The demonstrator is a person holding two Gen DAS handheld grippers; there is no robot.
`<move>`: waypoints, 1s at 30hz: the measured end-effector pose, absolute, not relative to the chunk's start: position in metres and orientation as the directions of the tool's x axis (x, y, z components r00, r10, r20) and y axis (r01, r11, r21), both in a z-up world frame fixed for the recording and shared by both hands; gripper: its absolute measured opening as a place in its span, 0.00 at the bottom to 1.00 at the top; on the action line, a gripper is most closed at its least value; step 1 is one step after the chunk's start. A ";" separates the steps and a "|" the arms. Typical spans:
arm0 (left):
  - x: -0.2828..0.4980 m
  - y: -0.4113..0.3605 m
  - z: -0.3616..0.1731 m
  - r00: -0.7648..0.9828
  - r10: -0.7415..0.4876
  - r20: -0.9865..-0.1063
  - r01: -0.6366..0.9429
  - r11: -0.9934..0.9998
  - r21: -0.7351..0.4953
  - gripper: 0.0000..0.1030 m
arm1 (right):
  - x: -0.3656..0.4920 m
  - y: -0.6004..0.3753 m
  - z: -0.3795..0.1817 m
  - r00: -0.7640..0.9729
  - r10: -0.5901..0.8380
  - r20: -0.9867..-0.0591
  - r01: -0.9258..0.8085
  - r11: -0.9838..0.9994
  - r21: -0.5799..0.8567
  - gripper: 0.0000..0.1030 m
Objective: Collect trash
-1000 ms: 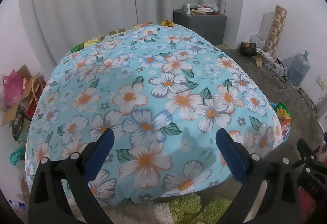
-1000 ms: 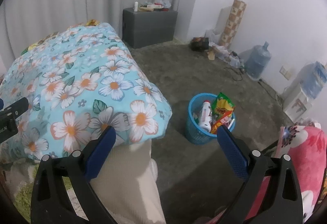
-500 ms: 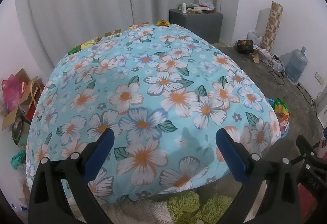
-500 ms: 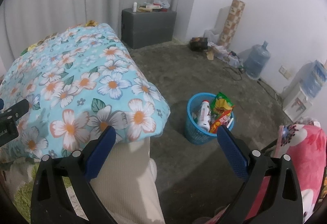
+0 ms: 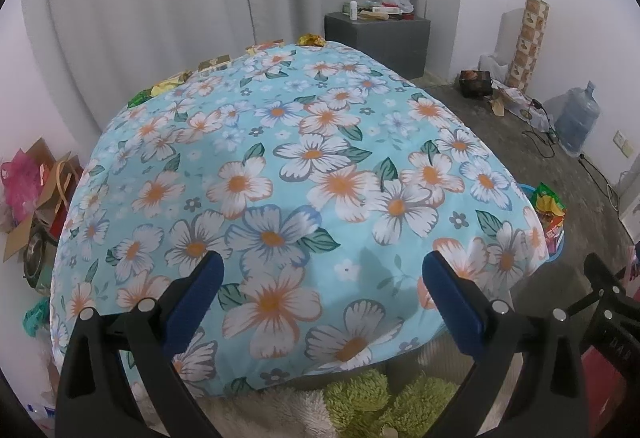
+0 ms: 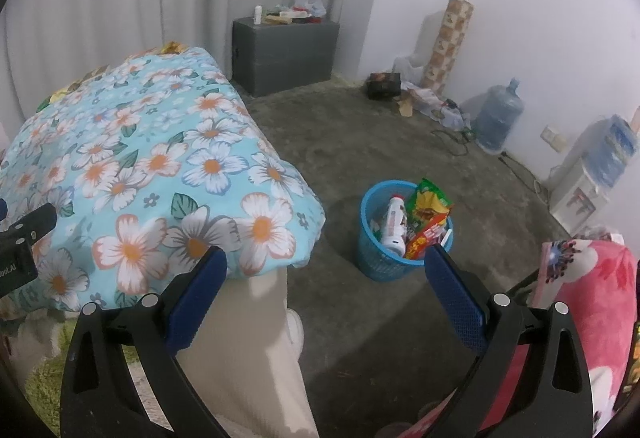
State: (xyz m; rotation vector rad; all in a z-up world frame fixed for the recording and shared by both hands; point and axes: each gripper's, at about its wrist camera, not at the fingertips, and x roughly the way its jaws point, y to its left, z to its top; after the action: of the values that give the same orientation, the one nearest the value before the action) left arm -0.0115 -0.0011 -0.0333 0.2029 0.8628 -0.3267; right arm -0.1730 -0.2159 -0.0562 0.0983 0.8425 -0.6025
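A blue trash basket (image 6: pixel 374 262) stands on the floor to the right of the bed, holding a white bottle (image 6: pixel 394 224) and snack wrappers (image 6: pixel 430 202). It peeks out at the bed's right edge in the left wrist view (image 5: pixel 558 254). Several wrappers (image 5: pixel 214 63) lie along the far edge of the floral bed cover (image 5: pixel 288 166). My left gripper (image 5: pixel 322 292) is open and empty above the near end of the bed. My right gripper (image 6: pixel 326 286) is open and empty, above the floor between bed corner and basket.
A grey cabinet (image 6: pixel 284 46) with clutter stands at the back wall. A water jug (image 6: pixel 498 120), a patterned roll (image 6: pixel 448 42) and cables lie along the right wall. A pink blanket (image 6: pixel 600 302) is at right. Boxes and bags (image 5: pixel 36 190) sit left of the bed.
Both grippers have drifted slightly; the view of the bed shifted a little. Both stay open and empty.
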 end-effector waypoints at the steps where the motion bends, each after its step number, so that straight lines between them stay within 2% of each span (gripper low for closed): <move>1: -0.012 -0.001 -0.033 0.605 -0.199 -0.771 0.361 0.932 0.043 0.95 | -0.173 -0.216 -0.056 0.509 -0.462 -0.726 0.539 0.829 -0.150 0.92; 30: -0.012 -0.004 -0.034 0.601 -0.202 -0.773 0.372 0.927 0.047 0.95 | -0.174 -0.218 -0.056 0.506 -0.465 -0.727 0.545 0.825 -0.148 0.92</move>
State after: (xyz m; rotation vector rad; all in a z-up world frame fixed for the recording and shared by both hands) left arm -0.0123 -0.0039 -0.0340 0.2119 0.8651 -0.3354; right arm -0.1735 -0.2179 -0.0564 0.1051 0.8433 -0.6104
